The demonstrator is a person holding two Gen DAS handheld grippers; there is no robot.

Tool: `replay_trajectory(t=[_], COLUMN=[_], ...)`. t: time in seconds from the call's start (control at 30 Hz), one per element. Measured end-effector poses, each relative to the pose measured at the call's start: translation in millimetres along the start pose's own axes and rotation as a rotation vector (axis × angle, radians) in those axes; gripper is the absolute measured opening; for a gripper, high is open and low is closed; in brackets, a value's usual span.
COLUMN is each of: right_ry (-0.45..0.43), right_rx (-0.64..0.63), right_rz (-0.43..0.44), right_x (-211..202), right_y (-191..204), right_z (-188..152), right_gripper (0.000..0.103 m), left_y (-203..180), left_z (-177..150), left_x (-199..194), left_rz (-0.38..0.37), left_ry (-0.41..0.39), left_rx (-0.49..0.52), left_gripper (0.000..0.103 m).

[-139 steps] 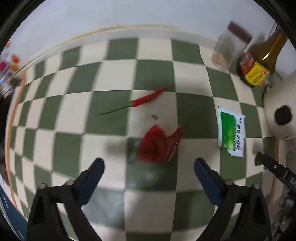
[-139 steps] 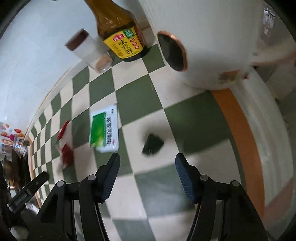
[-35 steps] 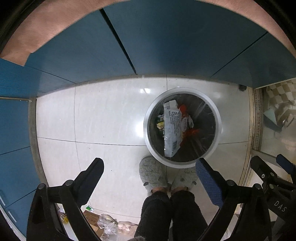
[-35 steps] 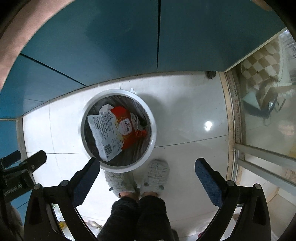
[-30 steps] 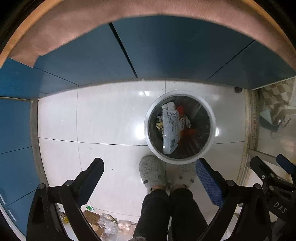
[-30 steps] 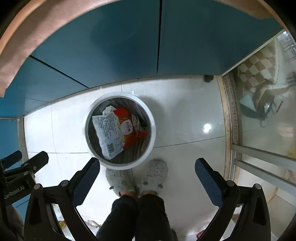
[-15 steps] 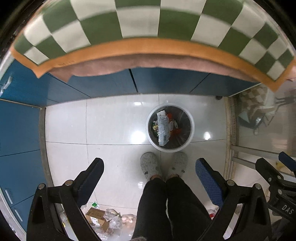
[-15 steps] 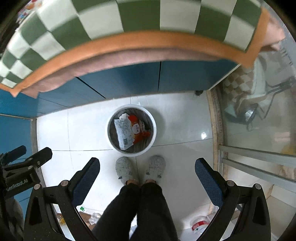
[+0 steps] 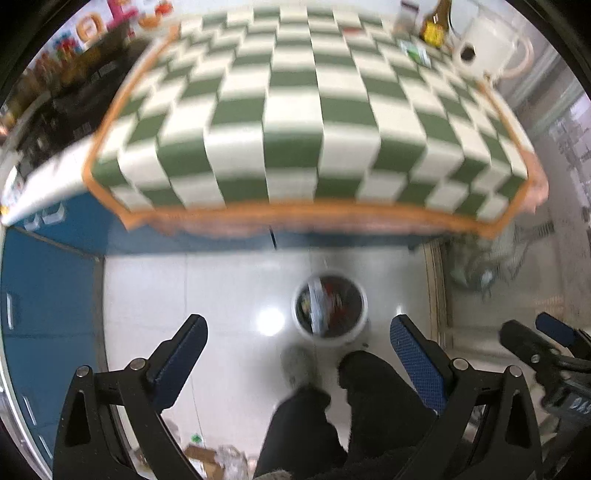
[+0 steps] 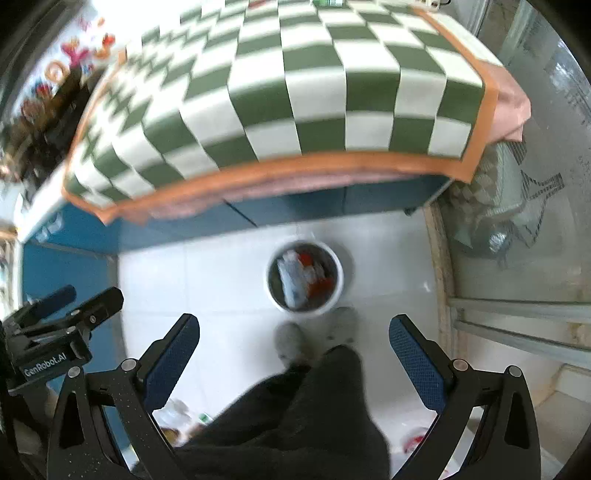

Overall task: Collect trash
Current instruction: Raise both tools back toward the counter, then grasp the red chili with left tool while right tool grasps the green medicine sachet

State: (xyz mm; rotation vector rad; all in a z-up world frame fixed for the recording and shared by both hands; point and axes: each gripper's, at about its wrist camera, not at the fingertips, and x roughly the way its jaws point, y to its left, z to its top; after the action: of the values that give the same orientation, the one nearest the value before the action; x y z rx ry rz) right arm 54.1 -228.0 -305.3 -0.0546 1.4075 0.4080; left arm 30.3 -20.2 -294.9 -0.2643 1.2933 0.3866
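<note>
We have lifted both grippers higher than before, checkered table back in view, left gripper [image 9: 297, 350] and right gripper [image 10: 293, 345] jaws apart and empty, white bin [image 10: 305, 278] on the floor below holding white and red wrappers [image 10: 295, 280], green packet [image 9: 416, 55] on the tablecloth [image 9: 295, 122].

a home kitchen is shown. a counter is covered by a green and white checked cloth [image 9: 295, 122] with an orange border, and blue cabinet fronts [image 10: 236, 218] are seen beneath it. at the far right of the cloth a sauce bottle [image 9: 434, 26] and a white appliance [image 9: 487, 51] are set. on the glossy white tiled floor [image 9: 221, 295] a round waste bin [image 10: 304, 278] filled with wrappers is placed, with slippered feet [image 10: 291, 341] just near it.
</note>
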Motion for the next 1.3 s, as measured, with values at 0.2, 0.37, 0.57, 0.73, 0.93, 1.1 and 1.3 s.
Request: replay_trajectory(t=[0.2, 0.37, 0.57, 0.73, 0.93, 1.1, 1.3], right_ry=[-0.114, -0.161, -0.116, -0.071, -0.023, 0.002, -0.131], right_rx=[0.039, 0.058, 0.074, 0.089, 0.117, 0.099, -0.053], right_rz=[0.058, 0.069, 0.027, 0.007, 0.017, -0.002, -0.195], right_x=[-30, -19, 37, 87, 141, 181, 188], right_y=[1, -23, -55, -83, -98, -88, -44], right_z=[97, 227, 395, 494, 560, 578, 575], right_gripper=[0.103, 0.103, 0.103, 0.103, 0.103, 0.101, 0.066], left_y=[-7, -38, -97, -132, -149, -126, -112], left_z=[106, 223, 368, 448, 498, 515, 506], left_x=[-18, 3, 73, 143, 220, 227, 219], left_rz=[0.054, 0.149, 0.284, 0.239, 0.165, 0.016, 0.004], left_ry=[-0.182, -0.267, -0.234, -0.122, 0.043, 0.081, 0.063], left_rx=[-0.001, 0.064, 0.31, 0.444, 0.464, 0.302, 0.187], left_gripper=[0.103, 0.103, 0.102, 0.07, 0.062, 0.022, 0.008])
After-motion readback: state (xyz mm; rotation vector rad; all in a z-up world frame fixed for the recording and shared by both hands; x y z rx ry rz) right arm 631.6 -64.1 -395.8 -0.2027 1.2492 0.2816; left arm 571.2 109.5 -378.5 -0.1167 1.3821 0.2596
